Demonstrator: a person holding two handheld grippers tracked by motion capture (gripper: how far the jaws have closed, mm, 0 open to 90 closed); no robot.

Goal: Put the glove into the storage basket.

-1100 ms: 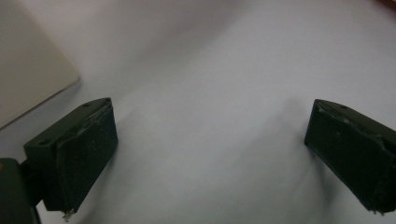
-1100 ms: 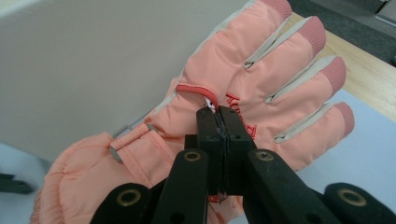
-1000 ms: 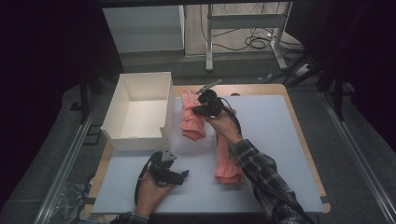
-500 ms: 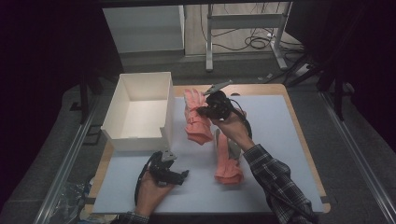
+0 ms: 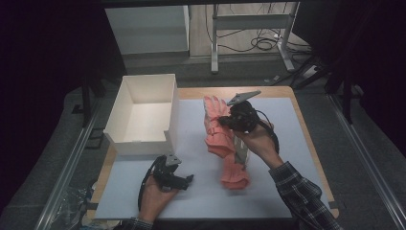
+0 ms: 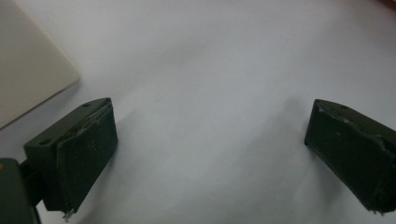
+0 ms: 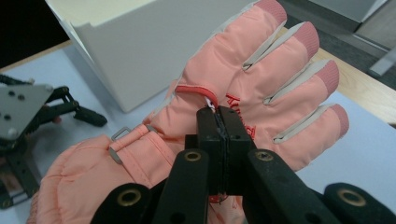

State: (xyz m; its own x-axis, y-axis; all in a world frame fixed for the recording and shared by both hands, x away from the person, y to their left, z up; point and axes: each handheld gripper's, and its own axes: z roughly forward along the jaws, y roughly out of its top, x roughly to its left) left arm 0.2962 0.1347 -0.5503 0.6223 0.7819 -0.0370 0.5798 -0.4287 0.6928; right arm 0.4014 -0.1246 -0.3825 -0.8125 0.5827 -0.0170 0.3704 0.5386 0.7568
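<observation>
Nearest the camera in the high view, the person's left hand rests low on the pale blue bench (image 5: 297,124), holding the left tool (image 5: 173,176) with its jaws spread wide and nothing between them; the left gripper view looks down at bare bench between the two black pads.

Further in, a second salmon-pink padded glove (image 5: 234,172) lies flat near the bench's middle.

Beyond it, the right tool (image 5: 229,120) is clamped tight on a small loop or fold at the palm of a salmon-pink padded winter glove with grey finger seams (image 7: 261,79). That glove hangs from the closed jaws just above the bench, beside the open white rectangular cardboard box (image 5: 143,115) at the far left.

The grip looks thin: only a pinch of fabric sits between the pads, so a quick swing towards the box could pull it free and drop the glove short. The dangling cuff might also catch on the box's near wall and drag or tip it.
</observation>
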